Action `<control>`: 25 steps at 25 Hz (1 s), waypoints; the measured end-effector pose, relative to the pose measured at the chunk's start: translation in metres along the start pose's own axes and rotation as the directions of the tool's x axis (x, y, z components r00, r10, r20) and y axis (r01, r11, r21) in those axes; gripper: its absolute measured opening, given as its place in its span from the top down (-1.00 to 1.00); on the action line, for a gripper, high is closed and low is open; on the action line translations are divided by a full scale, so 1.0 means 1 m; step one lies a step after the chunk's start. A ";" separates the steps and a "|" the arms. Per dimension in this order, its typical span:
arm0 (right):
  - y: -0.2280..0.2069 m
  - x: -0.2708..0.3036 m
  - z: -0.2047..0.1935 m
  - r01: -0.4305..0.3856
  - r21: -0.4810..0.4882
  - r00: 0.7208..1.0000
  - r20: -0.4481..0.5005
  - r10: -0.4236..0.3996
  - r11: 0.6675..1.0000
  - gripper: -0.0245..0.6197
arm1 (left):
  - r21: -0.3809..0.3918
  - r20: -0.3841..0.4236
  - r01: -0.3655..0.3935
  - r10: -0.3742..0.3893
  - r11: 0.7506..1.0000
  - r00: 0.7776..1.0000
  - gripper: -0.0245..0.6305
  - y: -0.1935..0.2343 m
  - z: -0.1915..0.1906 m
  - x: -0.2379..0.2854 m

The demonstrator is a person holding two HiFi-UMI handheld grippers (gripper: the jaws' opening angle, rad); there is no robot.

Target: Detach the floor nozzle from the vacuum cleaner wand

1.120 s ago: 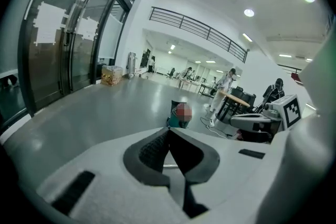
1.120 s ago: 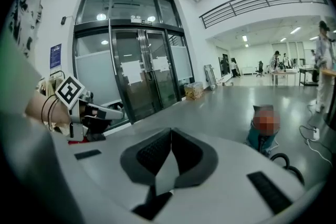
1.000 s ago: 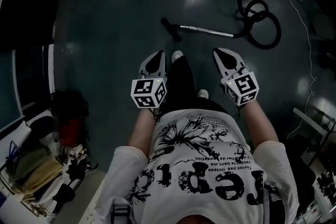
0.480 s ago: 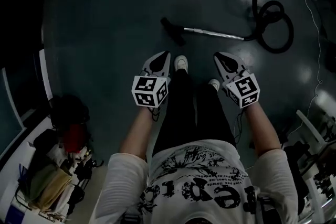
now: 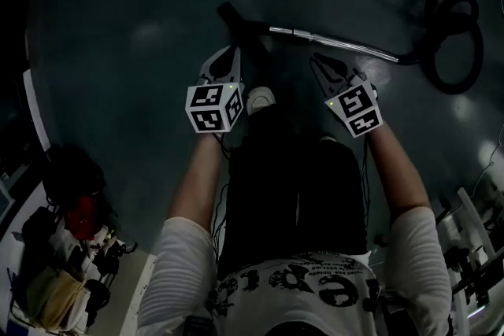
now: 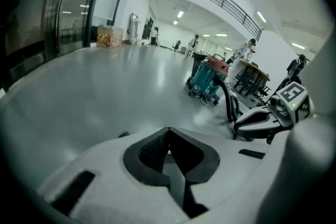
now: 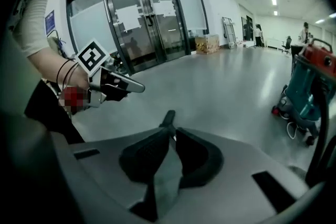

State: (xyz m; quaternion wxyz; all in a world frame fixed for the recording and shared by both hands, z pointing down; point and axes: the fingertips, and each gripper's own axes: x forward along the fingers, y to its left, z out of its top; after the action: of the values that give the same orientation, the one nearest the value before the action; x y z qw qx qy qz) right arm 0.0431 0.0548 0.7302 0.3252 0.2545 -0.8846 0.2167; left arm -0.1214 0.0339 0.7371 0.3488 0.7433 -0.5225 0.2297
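Both grippers are empty. The left gripper [image 5: 227,55] has its jaws pressed together on nothing, and the right gripper [image 5: 317,60] is likewise clenched (its own view shows only floor [image 5: 118,35] past the tips).

The wand [image 5: 335,42] lies flat on the floor just ahead of both grippers. Its long axis runs across your view from left to right, sloping slightly toward you at the right end. The floor nozzle [image 5: 236,18] sits at the wand's left end, so your left gripper is the nearer one to it. Your right gripper faces the bare tube. Expect to open both sets of jaws before either can take hold.

The nozzle is a dark, narrow head set crosswise to the tube. The wand is a bright metal tube, joined at its right end to a dark looped hose [image 5: 457,43].
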 end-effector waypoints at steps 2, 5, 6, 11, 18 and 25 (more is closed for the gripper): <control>-0.019 0.039 -0.038 -0.011 -0.009 0.999 -0.042 0.011 1.000 0.74 | 0.005 -0.045 0.038 -0.038 0.999 0.998 0.92 0.011 -0.038 0.040; -0.043 0.089 -0.080 -0.027 -0.066 0.994 -0.105 0.020 0.997 0.57 | 0.068 -0.082 0.056 -0.050 0.996 0.995 0.92 0.026 -0.079 0.083; -0.048 0.103 -0.091 -0.039 -0.101 0.991 -0.132 0.025 0.994 0.53 | 0.078 -0.082 0.054 -0.048 0.995 0.995 0.92 0.030 -0.088 0.093; -0.063 0.153 -0.143 -0.138 -0.309 0.956 -0.292 0.044 0.941 0.40 | -0.011 -0.108 0.061 -0.062 0.998 0.992 0.86 0.043 -0.134 0.117; -0.071 0.188 -0.183 -0.238 -0.434 0.899 -0.437 0.028 0.869 0.39 | -0.135 -0.244 0.082 -0.114 0.987 0.963 0.01 0.058 -0.205 0.128; -0.073 0.205 -0.200 -0.281 -0.416 0.860 -0.510 0.034 0.865 0.39 | -0.287 -0.287 0.070 -0.156 0.955 0.945 -0.17 0.048 -0.222 0.158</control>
State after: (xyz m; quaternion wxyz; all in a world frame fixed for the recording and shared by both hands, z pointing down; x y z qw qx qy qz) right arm 0.0438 0.0447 1.0257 0.5696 0.0284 -0.8179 0.0762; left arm -0.1064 0.0950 1.0065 0.5374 0.6723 -0.4450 0.2473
